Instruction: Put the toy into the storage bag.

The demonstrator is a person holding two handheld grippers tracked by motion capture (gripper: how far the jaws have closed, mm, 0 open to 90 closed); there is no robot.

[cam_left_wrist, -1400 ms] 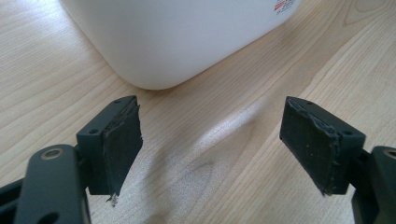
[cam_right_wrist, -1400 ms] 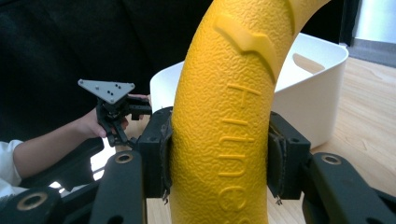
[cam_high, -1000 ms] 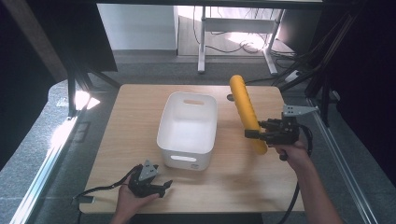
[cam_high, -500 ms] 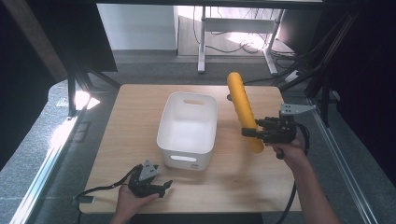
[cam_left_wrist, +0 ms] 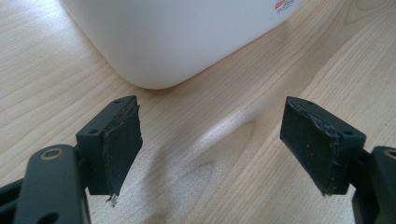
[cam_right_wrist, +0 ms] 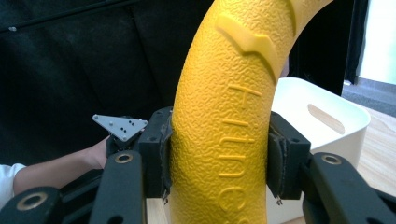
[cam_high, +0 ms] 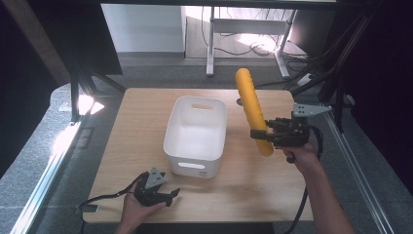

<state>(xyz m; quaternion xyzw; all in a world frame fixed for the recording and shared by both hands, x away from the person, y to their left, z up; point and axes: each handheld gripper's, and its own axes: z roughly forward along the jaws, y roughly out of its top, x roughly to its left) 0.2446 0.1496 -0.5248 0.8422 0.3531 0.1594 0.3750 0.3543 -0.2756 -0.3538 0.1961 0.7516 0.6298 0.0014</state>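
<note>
— Yellow, pebbled foam, was it? What did the right gripper (cam_high: 260, 135) have hold of?

— A long, curved yellow foam roller with raised lettering (cam_high: 253, 110). Its jaws were clamped on the roller's lower part, pads pressed into both sides, as the right gripper view showed (cam_right_wrist: 224, 154). The roller stood tilted above the right side of the pale wooden table (cam_high: 141, 112), just right of the white rectangular plastic bin with handle slots (cam_high: 171, 134).

— And the left gripper (cam_high: 168, 195)?

— It rested near the table's front edge, jaws spread wide with nothing between them, pointing at the bin's near corner (cam_left_wrist: 154, 51).

— How would that roller handle?

— Light and springy, I judged. The rough skin should resist slipping, but the long upper end could swing. A hold nearer the middle would steady it.

— Would it fit the bin?

— It looked longer than the bin, so it would likely need to go in at a slant.
</note>
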